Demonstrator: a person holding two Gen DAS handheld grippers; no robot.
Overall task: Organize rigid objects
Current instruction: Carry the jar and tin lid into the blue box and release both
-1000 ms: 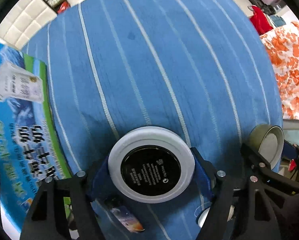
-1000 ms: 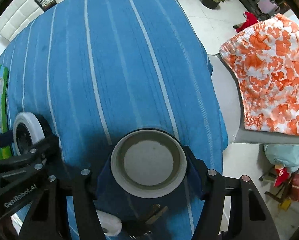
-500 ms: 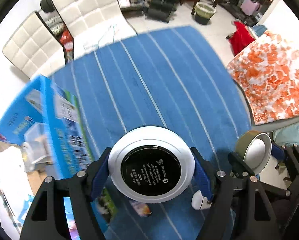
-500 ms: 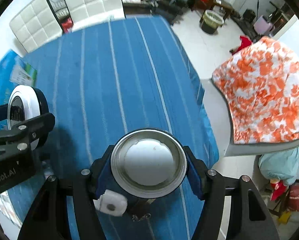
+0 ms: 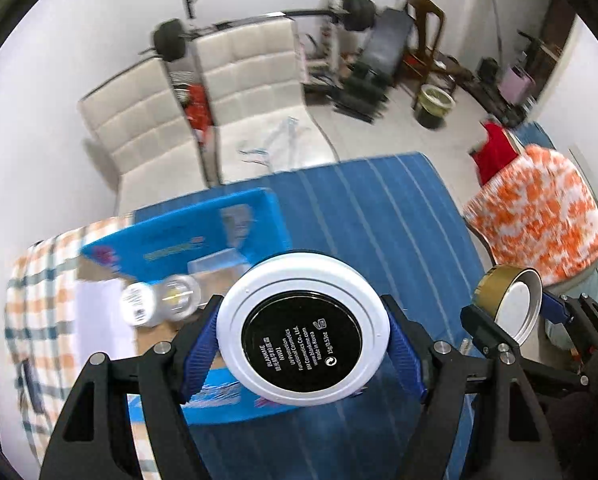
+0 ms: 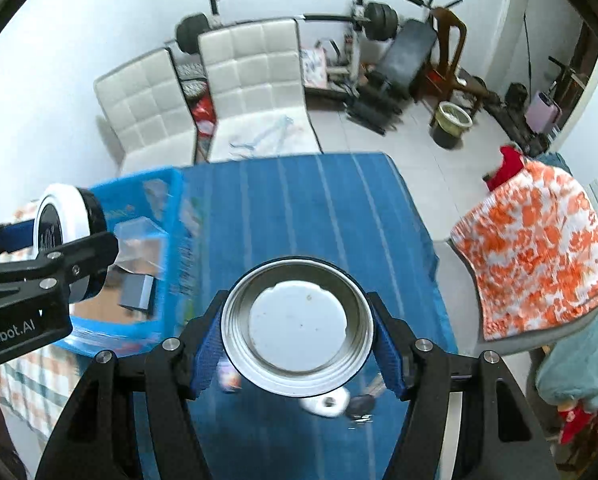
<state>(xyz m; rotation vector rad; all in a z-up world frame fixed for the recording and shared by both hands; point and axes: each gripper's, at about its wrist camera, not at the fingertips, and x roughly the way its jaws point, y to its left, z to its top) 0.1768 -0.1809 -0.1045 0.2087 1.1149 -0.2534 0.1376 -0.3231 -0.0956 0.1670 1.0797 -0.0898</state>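
My left gripper [image 5: 303,336] is shut on a round white cosmetic compact [image 5: 303,328] with a black labelled base, held high above the blue striped table [image 5: 387,216]. My right gripper [image 6: 297,328] is shut on a round metal lid [image 6: 297,320] with a white inner disc. In the right wrist view the compact [image 6: 65,236] in the left gripper hangs at the left, over the open blue cardboard box [image 6: 167,216]. The gold-rimmed lid [image 5: 507,300] shows at the right of the left wrist view. Inside the box [image 5: 187,240] lie jars and a clear container.
Small items, a white tag [image 6: 327,404] and dark keys [image 6: 361,404], lie on the table under the right gripper. Two white padded chairs [image 6: 251,92] stand behind the table. An orange-and-white cloth [image 6: 539,248] covers a chair at the right. A checked cloth [image 5: 39,304] lies left of the box.
Both grippers have risen well above the table with their objects still held, and tilted up. The view now takes in the chairs, the room and the inside of the blue box.
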